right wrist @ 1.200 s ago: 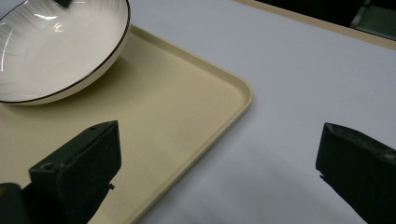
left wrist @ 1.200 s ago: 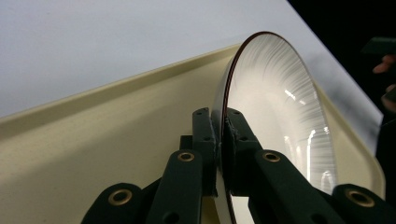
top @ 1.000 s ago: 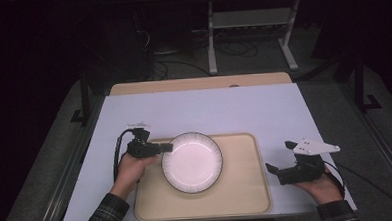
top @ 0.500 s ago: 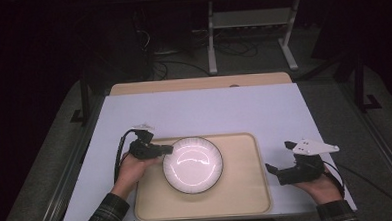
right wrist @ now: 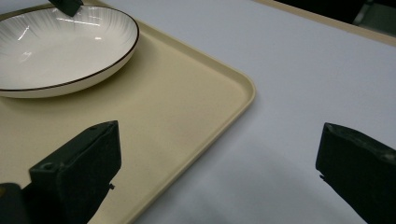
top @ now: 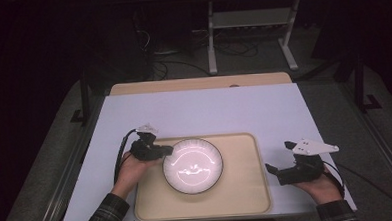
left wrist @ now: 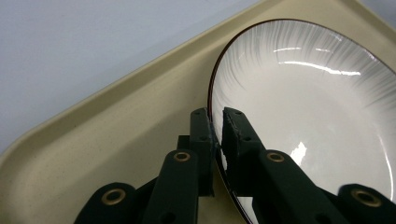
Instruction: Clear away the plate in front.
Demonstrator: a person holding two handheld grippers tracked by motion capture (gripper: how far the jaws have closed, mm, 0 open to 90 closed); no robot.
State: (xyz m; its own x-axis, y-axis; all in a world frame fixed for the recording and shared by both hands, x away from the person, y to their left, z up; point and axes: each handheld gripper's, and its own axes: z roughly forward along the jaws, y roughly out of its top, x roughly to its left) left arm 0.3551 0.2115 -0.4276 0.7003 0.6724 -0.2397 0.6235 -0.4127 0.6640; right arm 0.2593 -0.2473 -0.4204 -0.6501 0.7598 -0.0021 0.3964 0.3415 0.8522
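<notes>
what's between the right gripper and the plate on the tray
Nothing visible. The right gripper hangs open off the tray's right edge, with bare tray surface between it and the white plate, whose left rim the left gripper clamps.

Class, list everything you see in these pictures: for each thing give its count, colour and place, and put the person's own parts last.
Plate: one, white with a dark rim, on the tray's left half.
Tray: one, beige, on the sheet near the person.
Sheet: one, pale lilac, covering the table.
Table: one, light wood, its far edge showing.
Rack: one, white, on the floor beyond the table.
Left gripper: one, black, shut on the plate's left rim.
Right gripper: one, black, open, right of the tray.
Hands: two, one holding each gripper.
</notes>
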